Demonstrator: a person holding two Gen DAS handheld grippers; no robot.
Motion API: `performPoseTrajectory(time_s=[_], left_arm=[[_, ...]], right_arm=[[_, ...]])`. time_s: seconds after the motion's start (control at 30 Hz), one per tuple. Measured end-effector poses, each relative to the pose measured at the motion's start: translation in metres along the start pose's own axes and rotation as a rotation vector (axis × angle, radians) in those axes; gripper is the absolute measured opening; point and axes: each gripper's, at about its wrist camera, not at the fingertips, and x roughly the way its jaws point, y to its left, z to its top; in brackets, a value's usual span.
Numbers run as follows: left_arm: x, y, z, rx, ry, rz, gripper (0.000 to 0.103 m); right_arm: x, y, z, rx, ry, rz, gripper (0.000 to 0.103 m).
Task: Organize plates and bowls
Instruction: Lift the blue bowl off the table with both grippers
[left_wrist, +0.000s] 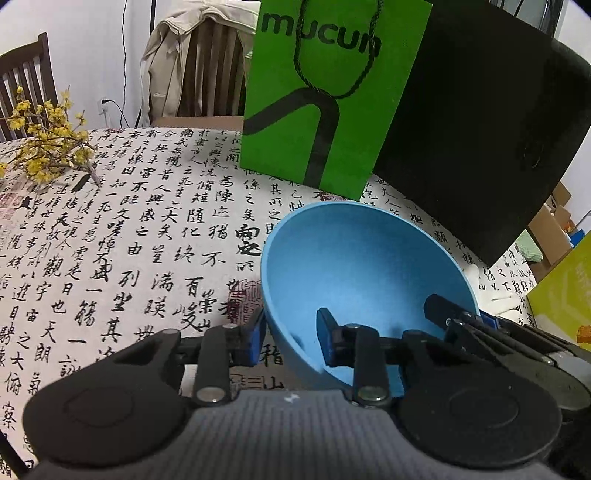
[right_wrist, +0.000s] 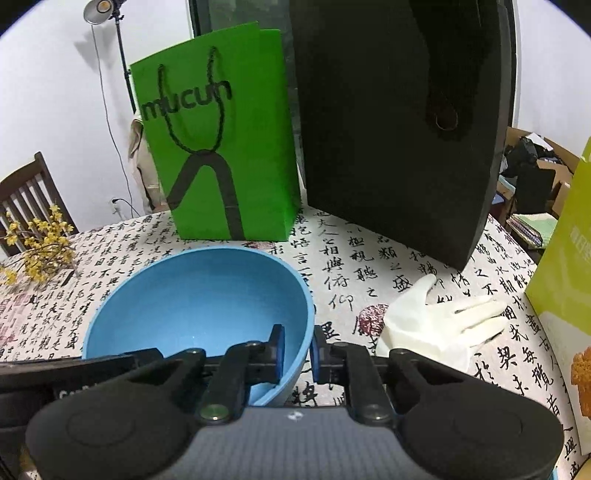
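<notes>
Yellow flower sprig (right_wrist: 40, 247) lies at the table's far left, clear of my work. Next comes the blue bowl (right_wrist: 199, 295), one only, tilted on the calligraphy tablecloth (left_wrist: 129, 229) just in front of the green bag (right_wrist: 218, 147). My left gripper (left_wrist: 291, 339) is clamped across the bowl's left wall, one pad outside and one inside; my right gripper (right_wrist: 297, 350) pinches the right rim the same way. Risk: two thin-rim grips on a smooth curved wall, so if my hands pull apart or twist unequally the bowl may slip out and drop, or knock the bag behind it. Further right stand one black bag (right_wrist: 399, 129), one white glove (right_wrist: 436, 321) lying flat, and a yellow-green box (right_wrist: 561, 288), cut by the edge. Count: bowls one, plates none visible, though something may sit beyond my view.
</notes>
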Motion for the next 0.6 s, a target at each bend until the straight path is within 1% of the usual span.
performPoseTrajectory(time_s=[0.27, 0.6], left_arm=[[-0.012, 0.011, -0.002, 0.009, -0.002, 0.007, 0.030], [-0.032, 0.032, -0.006, 0.018, -0.020, 0.037, 0.030]], right_arm=[[-0.010, 0.015, -0.003, -0.032, -0.019, 0.012, 0.014], [-0.024, 0.039, -0.008, -0.073, -0.043, 0.061, 0.015]])
